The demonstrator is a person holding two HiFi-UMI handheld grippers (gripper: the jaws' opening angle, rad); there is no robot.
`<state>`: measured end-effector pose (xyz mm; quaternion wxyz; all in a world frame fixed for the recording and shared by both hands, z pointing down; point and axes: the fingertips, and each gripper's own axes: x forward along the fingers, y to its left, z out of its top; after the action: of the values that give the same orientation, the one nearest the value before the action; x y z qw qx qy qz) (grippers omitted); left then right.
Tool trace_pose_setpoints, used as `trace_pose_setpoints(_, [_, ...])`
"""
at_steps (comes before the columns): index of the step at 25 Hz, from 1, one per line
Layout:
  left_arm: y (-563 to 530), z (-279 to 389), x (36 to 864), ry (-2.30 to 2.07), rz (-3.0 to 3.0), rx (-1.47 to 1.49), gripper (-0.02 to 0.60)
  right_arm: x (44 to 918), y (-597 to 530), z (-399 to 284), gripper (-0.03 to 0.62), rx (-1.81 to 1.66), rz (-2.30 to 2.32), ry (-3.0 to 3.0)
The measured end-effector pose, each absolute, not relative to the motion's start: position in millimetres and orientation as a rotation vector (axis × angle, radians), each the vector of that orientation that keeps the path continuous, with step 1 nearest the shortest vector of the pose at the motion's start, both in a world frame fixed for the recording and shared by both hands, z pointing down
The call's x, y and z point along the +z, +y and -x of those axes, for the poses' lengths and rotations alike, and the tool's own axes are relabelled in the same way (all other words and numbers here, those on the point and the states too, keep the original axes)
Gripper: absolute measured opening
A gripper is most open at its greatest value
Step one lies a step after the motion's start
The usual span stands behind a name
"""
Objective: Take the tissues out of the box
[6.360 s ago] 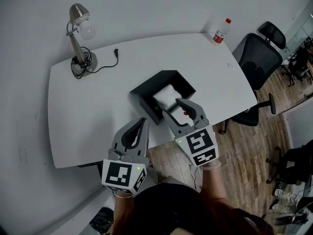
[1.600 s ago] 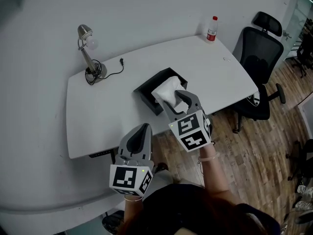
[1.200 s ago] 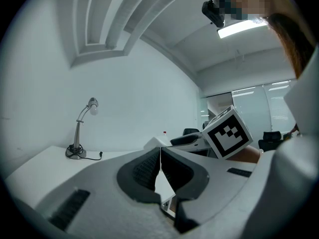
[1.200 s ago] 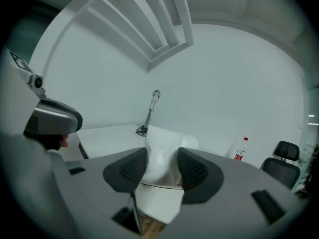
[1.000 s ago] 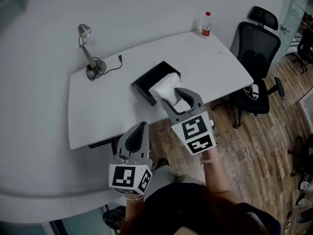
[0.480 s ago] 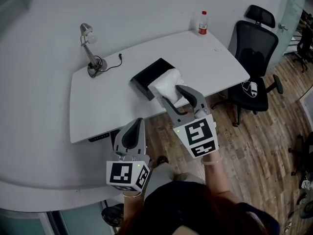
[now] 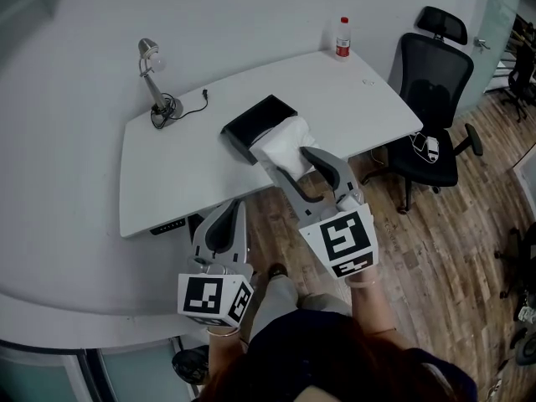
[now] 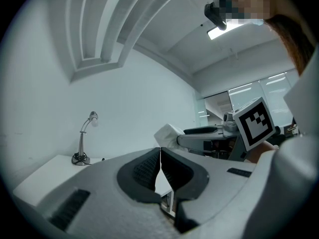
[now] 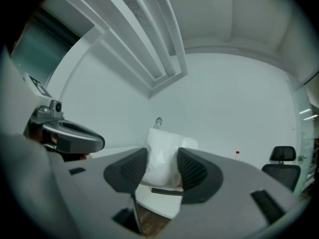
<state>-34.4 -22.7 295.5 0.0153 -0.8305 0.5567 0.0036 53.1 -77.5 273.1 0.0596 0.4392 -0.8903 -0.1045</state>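
A black open-topped box (image 7: 255,122) rests on the white table (image 7: 167,182) close to its near edge. A white pack of tissues (image 7: 287,141) hangs just in front of the box, above the table's edge, with my right gripper (image 7: 293,159) shut on it. In the right gripper view the tissue pack (image 9: 162,156) fills the gap between the two dark pads (image 9: 130,171). My left gripper (image 7: 223,224) is shut and empty, lower left of the box and off the table. Its jaws (image 8: 160,166) meet, and beyond them show the tissue pack (image 8: 168,132) and the right gripper (image 8: 212,132).
A desk lamp (image 7: 154,78) with its cable stands at the table's far left. A red-capped bottle (image 7: 342,37) is at the far right corner. A black office chair (image 7: 434,99) stands on the wood floor (image 7: 435,224) to the right of the table.
The right gripper has drawn the tissue pack out of the box, up and back over the table's near edge. The left gripper has also pulled back from the table.
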Motion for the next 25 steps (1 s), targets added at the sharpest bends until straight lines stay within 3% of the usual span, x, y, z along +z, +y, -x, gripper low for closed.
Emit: trace_pose_setpoints(25, [22, -2, 295, 1.714, 2.550, 0.040, 0.026, 266, -9, -95, 0.199, -0.402, -1.344, -2.737])
